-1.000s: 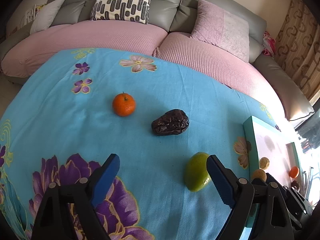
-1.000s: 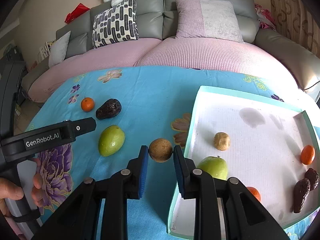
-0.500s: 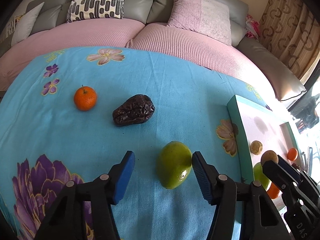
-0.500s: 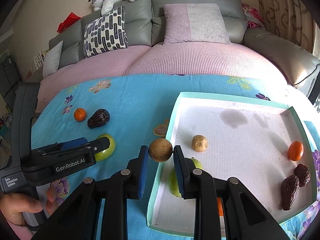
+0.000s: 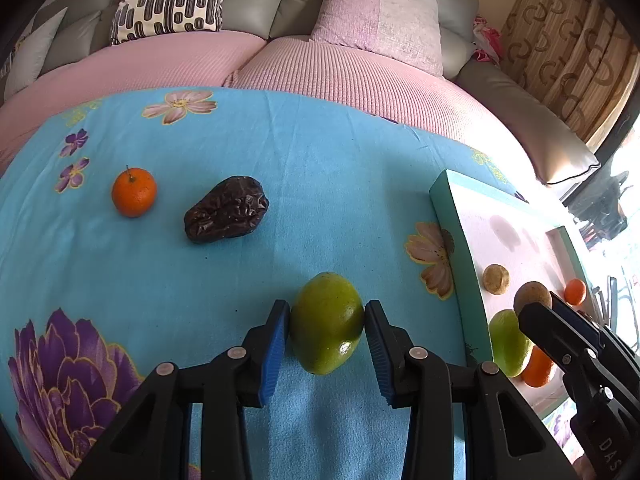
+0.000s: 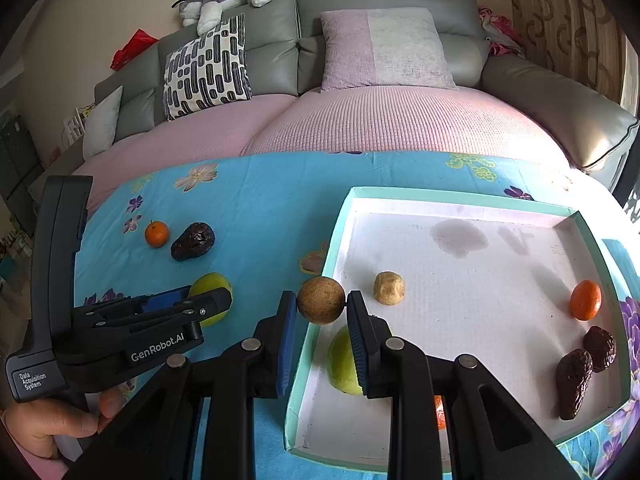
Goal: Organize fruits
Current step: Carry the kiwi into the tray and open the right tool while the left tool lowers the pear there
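Observation:
A green mango-shaped fruit lies on the blue floral cloth, and my left gripper is shut on it, blue pads pressed to both of its sides. An orange and a dark wrinkled fruit lie farther off to the left. My right gripper is shut on a round brown fruit, held over the left rim of the teal tray. Inside the tray are a tan fruit, a green fruit, an orange and two dark fruits.
A grey sofa with a pink cover and cushions runs along the table's far side. A hand holds the left gripper's handle at the lower left of the right wrist view. Curtains hang at the right.
My left gripper moved forward over the green fruit and closed from wide open onto it. My right gripper carried the brown fruit rightward to the tray's left rim.

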Available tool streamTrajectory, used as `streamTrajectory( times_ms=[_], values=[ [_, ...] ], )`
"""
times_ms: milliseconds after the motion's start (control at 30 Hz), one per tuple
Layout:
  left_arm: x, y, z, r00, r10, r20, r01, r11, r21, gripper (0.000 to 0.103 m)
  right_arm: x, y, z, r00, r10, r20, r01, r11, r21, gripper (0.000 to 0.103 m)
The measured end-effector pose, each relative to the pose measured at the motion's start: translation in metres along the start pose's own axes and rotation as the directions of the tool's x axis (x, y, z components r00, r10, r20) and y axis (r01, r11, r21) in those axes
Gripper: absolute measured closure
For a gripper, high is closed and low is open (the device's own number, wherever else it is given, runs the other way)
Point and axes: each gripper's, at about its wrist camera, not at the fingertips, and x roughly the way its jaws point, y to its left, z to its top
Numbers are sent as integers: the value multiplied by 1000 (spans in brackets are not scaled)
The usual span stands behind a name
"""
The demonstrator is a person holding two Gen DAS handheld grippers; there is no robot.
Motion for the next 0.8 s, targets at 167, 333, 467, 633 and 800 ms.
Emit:
streamTrajectory(
  times_ms=[167, 333, 467, 633, 800],
  values=[
    [-4, -3, 1, 999, 30, 11, -31, 999, 12, 62, -2, -2, 0, 1000, -5, 5, 5, 1000, 6, 76],
    [-18, -10, 3, 999, 24, 46, -25, 999, 24, 62, -7, -10, 0, 1000, -18, 21, 17, 1000, 26, 76],
    [-29, -25, 4, 997, 4, 78, -8, 999, 53, 62, -13, -25, 1, 999, -44, 31, 42, 998, 56, 76],
    [-33, -51, -1, 996, -33, 87, 22, 993, 118, 62, -21, -53, 0, 995, -93, 34, 88, 989, 115, 76],
    [-31, -82, -5, 995, -74, 74, 59, 981, 183, 62, -31, -82, -3, 989, -144, 36, 136, 976, 169, 76]
  ],
)
